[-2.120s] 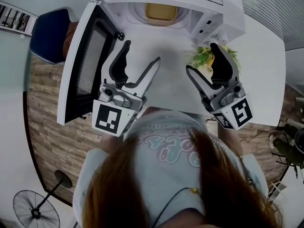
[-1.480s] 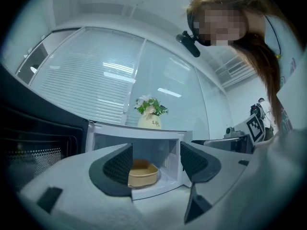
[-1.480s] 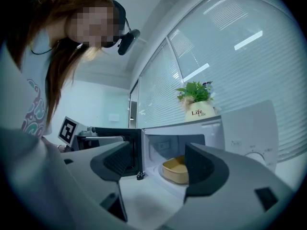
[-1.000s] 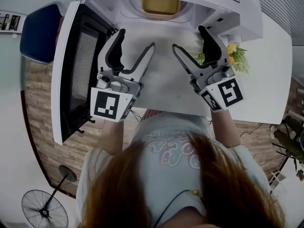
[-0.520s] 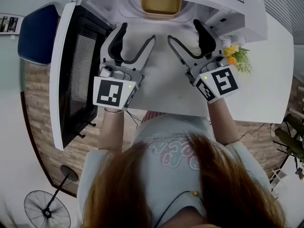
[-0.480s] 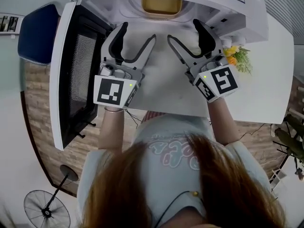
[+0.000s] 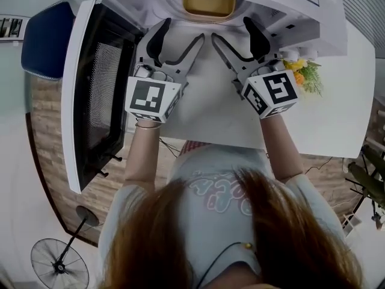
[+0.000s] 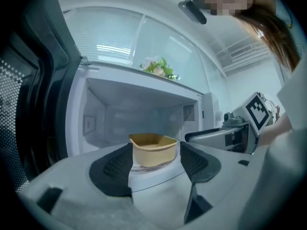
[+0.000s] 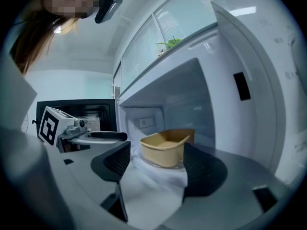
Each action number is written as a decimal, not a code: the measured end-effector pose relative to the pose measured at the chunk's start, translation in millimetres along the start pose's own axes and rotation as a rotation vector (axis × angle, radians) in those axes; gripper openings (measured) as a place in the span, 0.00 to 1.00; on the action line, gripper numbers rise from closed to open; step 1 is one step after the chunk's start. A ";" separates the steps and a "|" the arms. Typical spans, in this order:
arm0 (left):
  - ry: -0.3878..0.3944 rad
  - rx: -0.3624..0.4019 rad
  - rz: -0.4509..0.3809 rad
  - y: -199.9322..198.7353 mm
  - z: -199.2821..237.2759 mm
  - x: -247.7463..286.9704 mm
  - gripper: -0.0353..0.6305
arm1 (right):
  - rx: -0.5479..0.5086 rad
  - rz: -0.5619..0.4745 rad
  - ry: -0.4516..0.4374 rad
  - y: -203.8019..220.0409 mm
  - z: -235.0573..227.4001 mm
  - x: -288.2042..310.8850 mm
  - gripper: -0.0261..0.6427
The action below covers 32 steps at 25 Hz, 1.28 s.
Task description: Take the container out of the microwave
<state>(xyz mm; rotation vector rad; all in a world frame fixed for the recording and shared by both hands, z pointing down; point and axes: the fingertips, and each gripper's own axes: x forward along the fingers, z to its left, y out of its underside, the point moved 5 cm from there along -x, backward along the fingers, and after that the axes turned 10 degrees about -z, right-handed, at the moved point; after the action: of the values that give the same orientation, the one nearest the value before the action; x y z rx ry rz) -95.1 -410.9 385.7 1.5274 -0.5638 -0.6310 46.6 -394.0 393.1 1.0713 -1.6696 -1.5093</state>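
A tan rectangular container (image 7: 209,3) (image 8: 152,149) (image 9: 166,147) sits empty on the glass turntable inside the white microwave (image 7: 313,17), whose door (image 7: 96,95) hangs wide to the left. My left gripper (image 7: 179,36) (image 8: 156,164) is open, its tips just short of the cavity mouth and apart from the container. My right gripper (image 7: 231,34) (image 9: 156,164) is open too, beside it at the same depth, nothing between its jaws. Each gripper shows in the other's view.
Yellow flowers with green leaves (image 7: 302,72) stand on the white table (image 7: 337,119) just right of the microwave. A blue chair (image 7: 45,41) is left of the open door. A floor fan (image 7: 54,267) is at lower left on the wood floor.
Both grippers have moved forward and closer together, from the table in front of the microwave up to the cavity mouth. They stay open. The container has not moved.
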 end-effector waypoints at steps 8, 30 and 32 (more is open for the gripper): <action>0.010 -0.001 0.063 20.9 8.9 16.7 0.47 | -0.007 0.046 0.022 12.0 -1.6 13.7 0.53; 0.060 -0.016 0.153 34.0 20.9 40.4 0.47 | 0.007 0.114 0.143 25.0 -10.5 32.6 0.42; 0.063 -0.009 0.157 33.9 21.7 42.0 0.47 | 0.005 0.116 0.148 25.7 -10.9 33.9 0.41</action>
<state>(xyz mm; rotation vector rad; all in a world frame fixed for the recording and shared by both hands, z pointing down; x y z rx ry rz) -78.7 -457.3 416.8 1.4731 -0.6250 -0.4622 36.5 -428.8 417.9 1.0434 -1.6051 -1.3212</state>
